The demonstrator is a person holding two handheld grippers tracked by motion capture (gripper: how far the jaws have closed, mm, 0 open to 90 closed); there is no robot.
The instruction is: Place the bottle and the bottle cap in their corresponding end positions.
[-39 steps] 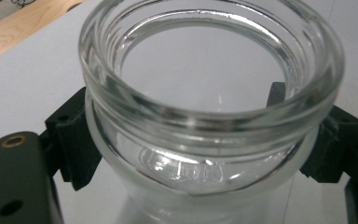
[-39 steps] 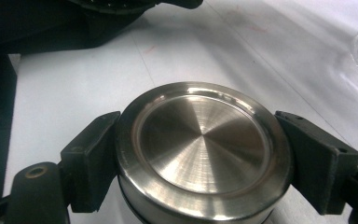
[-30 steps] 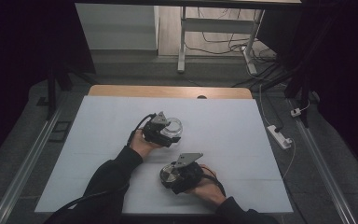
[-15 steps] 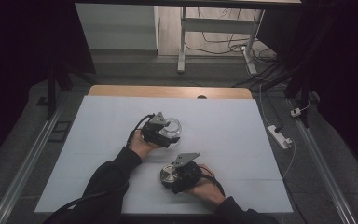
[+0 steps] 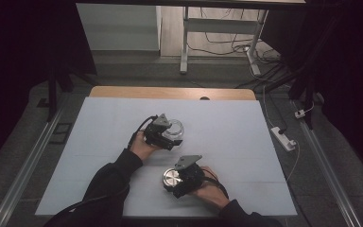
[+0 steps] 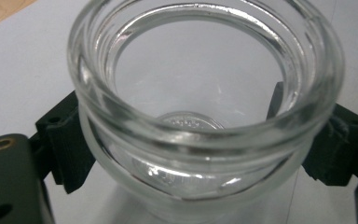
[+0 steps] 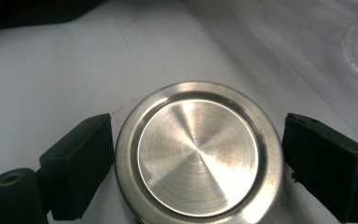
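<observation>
Left gripper view: clear glass jar (image 6: 205, 116), thick-rimmed, between spread left claw (image 6: 205, 149) jaws, just opening.

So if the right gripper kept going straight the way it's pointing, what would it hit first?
The metal lid, most likely. It sits between the right gripper's jaws, which have just been opening and show small gaps on both sides. Past it lies bare white table; the glass jar sits off to one side, though depth is hard to judge.

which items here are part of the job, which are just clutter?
In the job:
- glass jar, between the left tongs, whose jaws have just been opening
- steel lid, between the right tongs, also just opening, small gaps either side

Lying about:
- white power strip on the floor
- desk frame and cables behind the table
</observation>
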